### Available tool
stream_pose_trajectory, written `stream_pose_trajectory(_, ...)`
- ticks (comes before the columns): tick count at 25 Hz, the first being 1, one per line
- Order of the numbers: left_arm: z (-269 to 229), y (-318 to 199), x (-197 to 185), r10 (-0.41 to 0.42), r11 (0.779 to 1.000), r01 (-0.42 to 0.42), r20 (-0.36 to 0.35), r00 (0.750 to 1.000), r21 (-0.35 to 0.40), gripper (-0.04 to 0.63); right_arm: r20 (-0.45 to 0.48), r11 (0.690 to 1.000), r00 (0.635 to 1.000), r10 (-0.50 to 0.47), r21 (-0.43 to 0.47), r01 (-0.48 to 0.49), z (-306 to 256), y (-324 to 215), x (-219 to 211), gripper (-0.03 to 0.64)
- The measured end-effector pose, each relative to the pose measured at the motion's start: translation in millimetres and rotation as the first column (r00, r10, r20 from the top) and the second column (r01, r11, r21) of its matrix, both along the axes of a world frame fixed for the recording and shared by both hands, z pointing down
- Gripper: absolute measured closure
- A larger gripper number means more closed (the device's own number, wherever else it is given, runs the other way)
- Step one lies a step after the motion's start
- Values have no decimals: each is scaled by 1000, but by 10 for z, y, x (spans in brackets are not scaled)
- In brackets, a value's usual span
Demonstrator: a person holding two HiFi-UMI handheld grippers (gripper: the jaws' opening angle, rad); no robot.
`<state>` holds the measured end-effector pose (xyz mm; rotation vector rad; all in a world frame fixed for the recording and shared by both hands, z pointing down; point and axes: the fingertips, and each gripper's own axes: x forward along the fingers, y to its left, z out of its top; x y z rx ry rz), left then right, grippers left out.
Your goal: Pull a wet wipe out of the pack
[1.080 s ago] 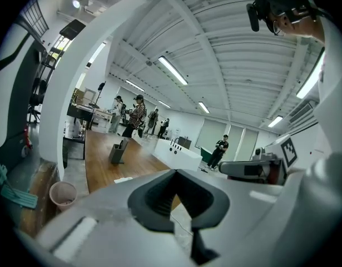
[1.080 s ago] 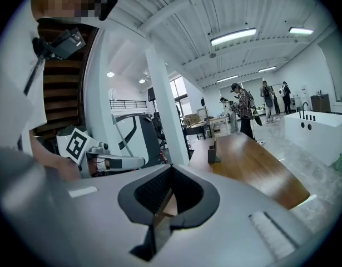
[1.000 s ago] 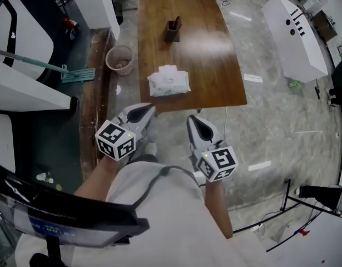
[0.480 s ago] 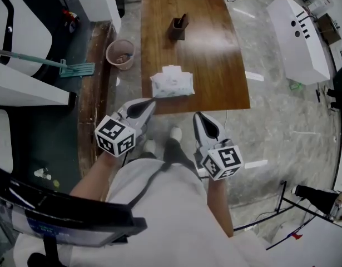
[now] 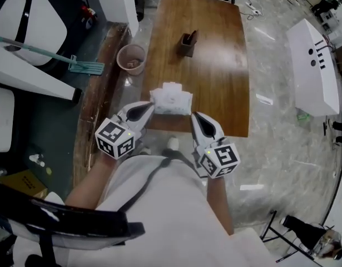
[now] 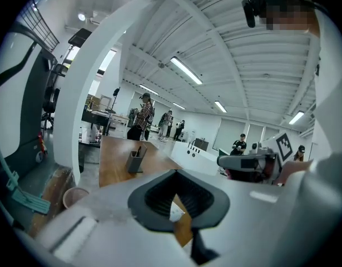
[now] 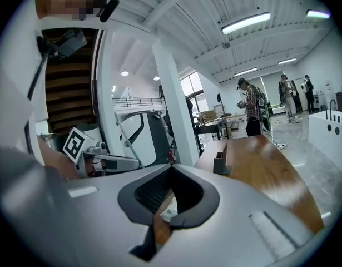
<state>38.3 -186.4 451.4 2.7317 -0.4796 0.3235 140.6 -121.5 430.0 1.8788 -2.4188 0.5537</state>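
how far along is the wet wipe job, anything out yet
Done: nothing yet. The wet wipe pack lies on the table, ungripped. In hand: left gripper and right gripper are both shut and empty, pointed at the pack. To do: grip a wipe and pull it out.

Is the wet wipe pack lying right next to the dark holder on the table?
No, the wet wipe pack lies at the near edge of the table, and the dark holder stands well apart, farther up.

Left gripper point(image 5: 150, 106), right gripper point(image 5: 194, 116) — both closed, empty, side by side
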Motion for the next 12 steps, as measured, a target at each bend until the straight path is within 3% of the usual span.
stream_pose_trajectory(5, 133, -94, 253, -78, 997, 78, 42, 996, -6, 591, -3, 996, 996, -85, -6, 85, 77, -247, 325, 609)
stream_pose_trajectory(12, 347, -169, 386, -193, 980, 196, 96, 976, -21, 584, 19, 972, 972, -235, 2, 235, 146, -494, 404, 609)
